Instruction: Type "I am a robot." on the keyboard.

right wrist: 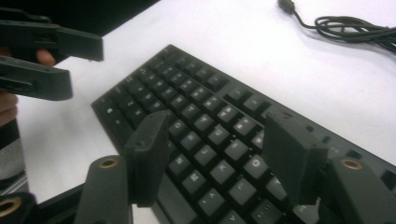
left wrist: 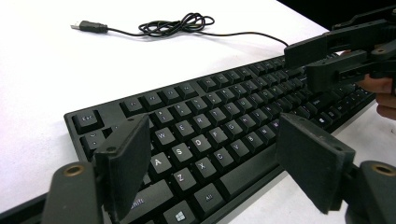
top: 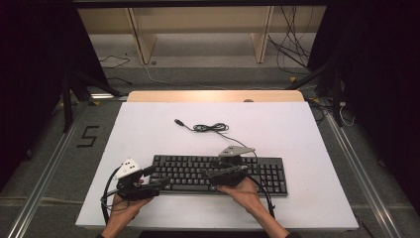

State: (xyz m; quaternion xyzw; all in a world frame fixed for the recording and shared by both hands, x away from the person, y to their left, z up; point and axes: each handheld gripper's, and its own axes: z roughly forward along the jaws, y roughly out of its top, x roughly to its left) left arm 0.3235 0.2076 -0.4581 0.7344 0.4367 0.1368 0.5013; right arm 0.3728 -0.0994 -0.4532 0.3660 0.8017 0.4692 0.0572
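L gripper (left wrist: 212, 156): jaws spread wide, empty, over left end of black full-size keyboard (top: 218, 173) | R gripper (right wrist: 219, 161): spread, empty, above kbd mid | kbd flat on white tabletop (top: 297, 134), near front edge

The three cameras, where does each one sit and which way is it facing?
High view: above the person's side, looking forward and down on the table; both hands and forearms enter from the bottom.
Left gripper view: rides the left gripper, looking across the keyboard; its open fingers frame the keys.
Right gripper view: rides the right gripper, facing the keyboard's other way.
Both gripper views share the keyboard, coiled cable and each other's gripper.
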